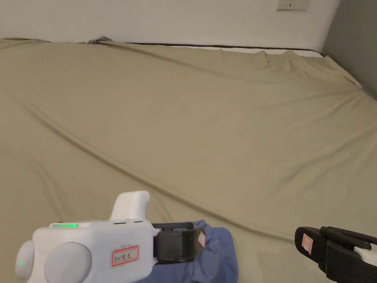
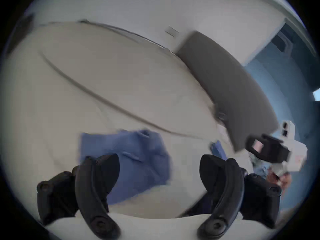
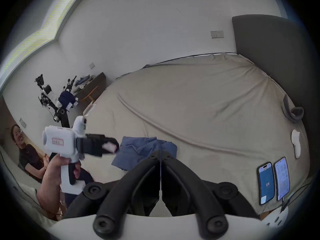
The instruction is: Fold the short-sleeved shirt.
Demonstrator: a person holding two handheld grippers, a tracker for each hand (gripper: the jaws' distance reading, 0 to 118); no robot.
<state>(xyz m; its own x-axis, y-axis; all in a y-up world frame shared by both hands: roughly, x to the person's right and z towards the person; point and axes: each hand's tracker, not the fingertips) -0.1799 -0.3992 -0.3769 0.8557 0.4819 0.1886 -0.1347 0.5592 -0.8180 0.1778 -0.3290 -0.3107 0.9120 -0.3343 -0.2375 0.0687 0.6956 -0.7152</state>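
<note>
A crumpled blue short-sleeved shirt (image 1: 215, 256) lies near the front edge of the bed, on the beige sheet (image 1: 191, 121). My left gripper (image 1: 198, 239) hovers at the shirt's left side. In the left gripper view its jaws stand wide apart, my left gripper (image 2: 159, 159) is open, and the shirt (image 2: 138, 159) lies beyond them, blurred. My right gripper (image 1: 303, 241) sits to the right of the shirt, apart from it. In the right gripper view its jaws meet with nothing between them; my right gripper (image 3: 161, 151) is shut, and the shirt (image 3: 138, 150) lies just past it.
Two phones (image 3: 272, 181) lie on the bed's right edge, near a white object (image 3: 296, 143) and a grey strap (image 3: 292, 113). A grey headboard (image 3: 277, 62) bounds the right side. A person (image 3: 29, 153) sits at the left, by camera gear (image 3: 57, 101).
</note>
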